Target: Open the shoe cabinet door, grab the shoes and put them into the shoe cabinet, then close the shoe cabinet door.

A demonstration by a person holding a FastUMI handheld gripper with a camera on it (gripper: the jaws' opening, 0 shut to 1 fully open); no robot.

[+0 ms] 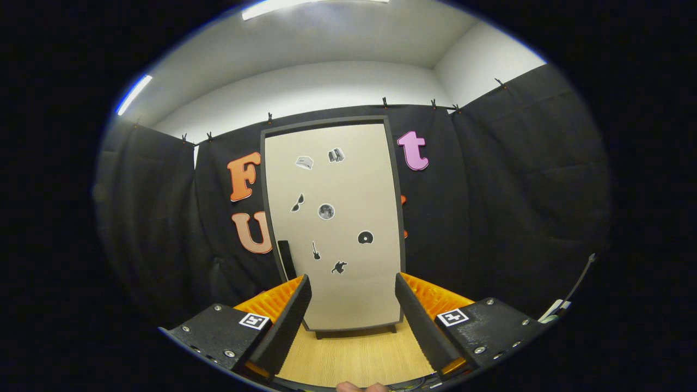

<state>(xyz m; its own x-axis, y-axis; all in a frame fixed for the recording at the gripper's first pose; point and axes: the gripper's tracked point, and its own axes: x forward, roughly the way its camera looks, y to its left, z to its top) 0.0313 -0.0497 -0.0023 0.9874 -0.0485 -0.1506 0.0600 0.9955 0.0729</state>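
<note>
The shoe cabinet (335, 223) stands upright straight ahead on the wooden floor, its beige door shut inside a dark frame. Small black-and-white stickers dot the door. A dark vertical handle (286, 259) sits at the door's lower left edge. My gripper (353, 286) is open, its two dark fingers spread wide with nothing between them, pointing at the lower part of the door from a short distance. The left fingertip (303, 288) lies just right of the handle in the view.
Light wooden floor (354, 354) runs from under the fingers to the cabinet's feet. Black cloth walls close in behind and on both sides of the cabinet. A cable and a small white object (558, 307) show low at the right.
</note>
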